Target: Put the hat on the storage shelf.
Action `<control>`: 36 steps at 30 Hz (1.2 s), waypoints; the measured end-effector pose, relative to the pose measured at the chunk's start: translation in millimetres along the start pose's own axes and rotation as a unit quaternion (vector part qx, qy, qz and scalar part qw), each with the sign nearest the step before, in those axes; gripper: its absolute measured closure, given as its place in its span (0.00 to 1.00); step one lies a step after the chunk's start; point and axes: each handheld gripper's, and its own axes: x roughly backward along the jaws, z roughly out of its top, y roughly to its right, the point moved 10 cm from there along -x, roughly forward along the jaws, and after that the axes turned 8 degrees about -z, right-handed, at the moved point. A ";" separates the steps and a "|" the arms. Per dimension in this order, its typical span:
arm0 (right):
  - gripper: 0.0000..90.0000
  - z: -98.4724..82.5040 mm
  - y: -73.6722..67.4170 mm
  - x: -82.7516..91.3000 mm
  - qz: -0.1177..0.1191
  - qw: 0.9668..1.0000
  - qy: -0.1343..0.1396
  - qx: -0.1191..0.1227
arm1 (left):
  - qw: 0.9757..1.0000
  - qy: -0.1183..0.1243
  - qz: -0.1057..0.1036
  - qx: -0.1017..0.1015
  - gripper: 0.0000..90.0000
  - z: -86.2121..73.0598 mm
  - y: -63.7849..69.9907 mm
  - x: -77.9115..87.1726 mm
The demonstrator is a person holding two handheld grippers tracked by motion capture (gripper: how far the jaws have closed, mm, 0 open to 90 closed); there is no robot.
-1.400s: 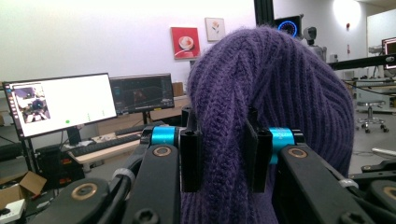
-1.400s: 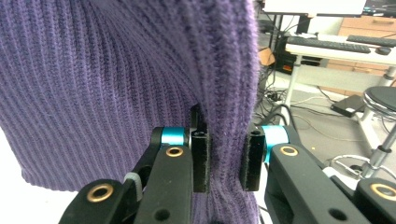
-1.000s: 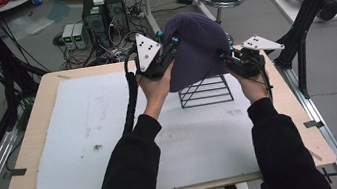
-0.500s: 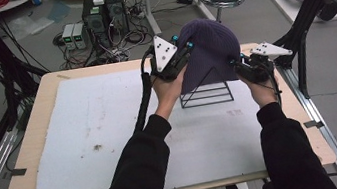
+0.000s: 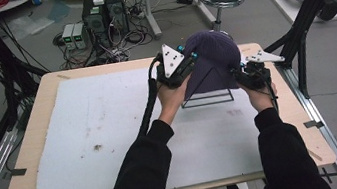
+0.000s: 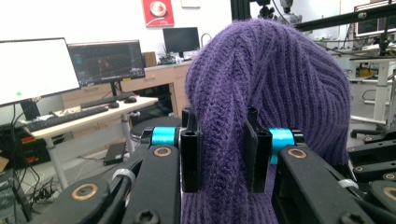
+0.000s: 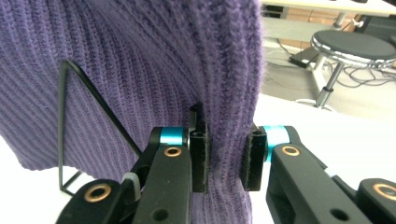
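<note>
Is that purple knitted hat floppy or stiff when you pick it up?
Probably floppy: the purple ribbed knitted hat bunches into folds where the left gripper and right gripper pinch it, and it drapes over the thin black wire stand. It likely weighs little, since two small pinches carry it. The fuzzy yarn probably won't slip.

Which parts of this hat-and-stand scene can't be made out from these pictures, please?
- High view: the purple knit hat covers the black wire stand's top.
- Left gripper view: the hat hides the stand.
- Right gripper view: the hat hides most of the stand; its base is cut off by the right gripper.
</note>
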 end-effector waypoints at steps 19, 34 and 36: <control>0.86 -31.8 3.0 -12.0 -0.012 0.999 -0.050 -0.007 | 1.000 -0.028 -0.001 0.003 0.80 -27.9 9.4 -3.4; 0.84 -53.4 3.1 -22.6 -0.019 0.995 -0.097 -0.020 | 0.999 -0.048 0.002 0.002 0.78 -45.9 14.7 -6.9; 0.84 -54.3 3.5 -22.9 -0.019 0.995 -0.100 -0.025 | 0.999 -0.048 0.003 -0.002 0.78 -46.3 15.9 -7.1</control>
